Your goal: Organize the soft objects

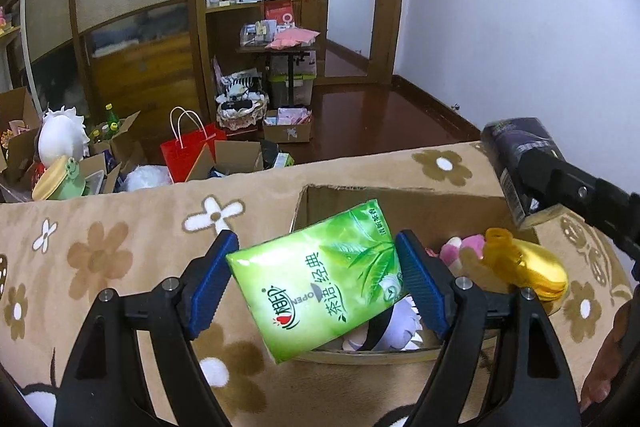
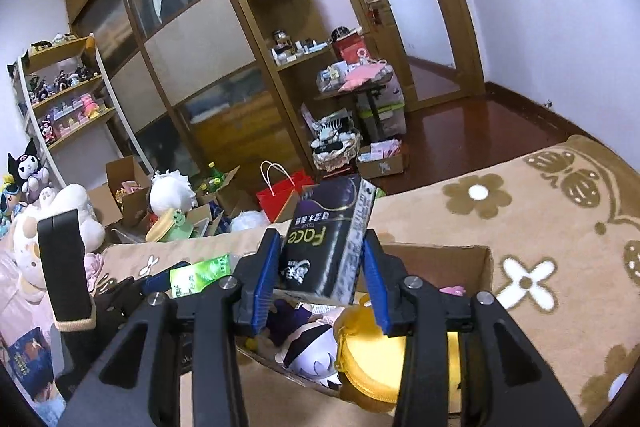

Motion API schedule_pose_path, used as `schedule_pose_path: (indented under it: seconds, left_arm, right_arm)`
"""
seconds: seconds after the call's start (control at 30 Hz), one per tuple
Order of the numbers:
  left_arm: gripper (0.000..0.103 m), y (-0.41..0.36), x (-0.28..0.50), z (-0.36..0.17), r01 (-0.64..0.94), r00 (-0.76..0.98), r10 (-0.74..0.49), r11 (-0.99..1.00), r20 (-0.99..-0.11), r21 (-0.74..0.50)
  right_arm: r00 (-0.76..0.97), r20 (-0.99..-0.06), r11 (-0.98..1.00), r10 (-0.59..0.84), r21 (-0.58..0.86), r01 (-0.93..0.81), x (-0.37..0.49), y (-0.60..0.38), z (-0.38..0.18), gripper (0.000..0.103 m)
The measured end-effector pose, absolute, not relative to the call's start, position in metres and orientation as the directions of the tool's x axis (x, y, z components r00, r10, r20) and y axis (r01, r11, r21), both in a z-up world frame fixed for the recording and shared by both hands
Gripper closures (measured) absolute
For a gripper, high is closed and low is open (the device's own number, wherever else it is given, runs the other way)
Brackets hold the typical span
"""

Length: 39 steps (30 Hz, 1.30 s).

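Left claw (image 1: 316, 279) squeezes green tissue pack (image 1: 320, 281), long axis tilted toward 1 o'clock, above cardboard box (image 1: 400, 211) on bed. Right claw (image 2: 320, 275) grips black tissue pack (image 2: 326, 239), box straight below, both equally near.

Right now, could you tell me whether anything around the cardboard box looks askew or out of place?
Nothing is spilled or damaged. The green tissue pack sits tilted in the left gripper above the cardboard box, and the right gripper holds the black tissue pack over it too.
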State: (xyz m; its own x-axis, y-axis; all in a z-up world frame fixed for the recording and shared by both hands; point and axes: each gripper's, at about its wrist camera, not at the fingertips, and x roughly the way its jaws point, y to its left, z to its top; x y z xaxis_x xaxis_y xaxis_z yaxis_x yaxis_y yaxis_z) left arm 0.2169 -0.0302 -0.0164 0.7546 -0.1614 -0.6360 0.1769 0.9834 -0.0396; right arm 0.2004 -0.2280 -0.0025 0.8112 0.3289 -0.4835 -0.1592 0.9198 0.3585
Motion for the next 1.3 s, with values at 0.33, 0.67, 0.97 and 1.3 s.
schedule_pose_path:
  seconds: [0.33,0.67,0.97,1.3]
  left_arm:
    - [0.003,-0.030,0.204,-0.008,0.160,0.790,-0.134,0.987,-0.599,-0.010]
    - [0.002,-0.027,0.168,0.025,0.105,0.834,-0.073,0.994,-0.547,0.027]
    - [0.000,-0.026,0.111,0.061,0.101,0.886,-0.041,0.989,-0.461,0.106]
    - [0.000,-0.020,0.072,0.095,0.095,0.908,-0.040,0.989,-0.418,0.113]
  right_arm:
    - [0.819,-0.488,0.926,0.303,0.353,-0.133,0.189,-0.231,-0.004,0.010]
    - [0.869,-0.450,0.942,0.204,0.332,-0.049,0.144,-0.243,0.023,0.000]
    - [0.904,-0.407,0.949,0.130,0.314,0.005,0.083,-0.248,0.052,0.000]
    - [0.920,-0.385,0.959,0.069,0.281,0.046,0.035,-0.251,0.075,0.000]
